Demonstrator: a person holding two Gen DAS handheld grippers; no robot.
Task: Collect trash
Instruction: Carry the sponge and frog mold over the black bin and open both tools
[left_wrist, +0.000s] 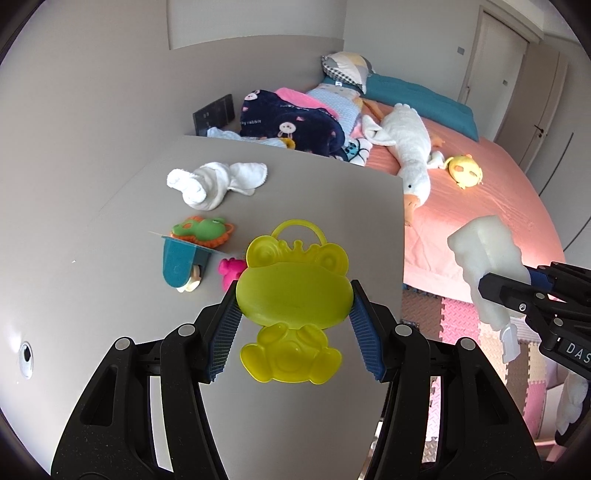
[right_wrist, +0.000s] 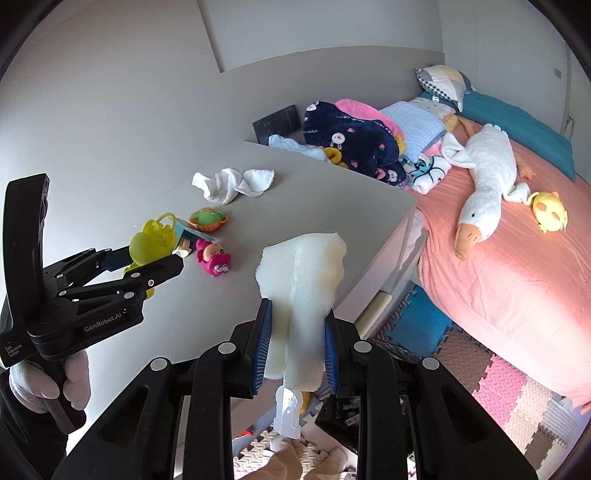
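Note:
My left gripper (left_wrist: 293, 317) is shut on a yellow-green plastic frog toy (left_wrist: 291, 295) and holds it above the grey table (left_wrist: 110, 295); it also shows in the right wrist view (right_wrist: 147, 251). My right gripper (right_wrist: 297, 339) is shut on a white foam piece (right_wrist: 303, 273) with a clear plastic part (right_wrist: 288, 413) hanging below it, held over the table's right edge. The foam piece shows at the right of the left wrist view (left_wrist: 487, 258).
On the table lie a white cloth (left_wrist: 214, 181), a green and orange toy (left_wrist: 203, 230), a teal toy (left_wrist: 181, 264) and a pink toy (right_wrist: 212, 256). A bed (right_wrist: 498, 266) with a plush goose (right_wrist: 484, 181) stands right. Foam mats (right_wrist: 498, 376) cover the floor.

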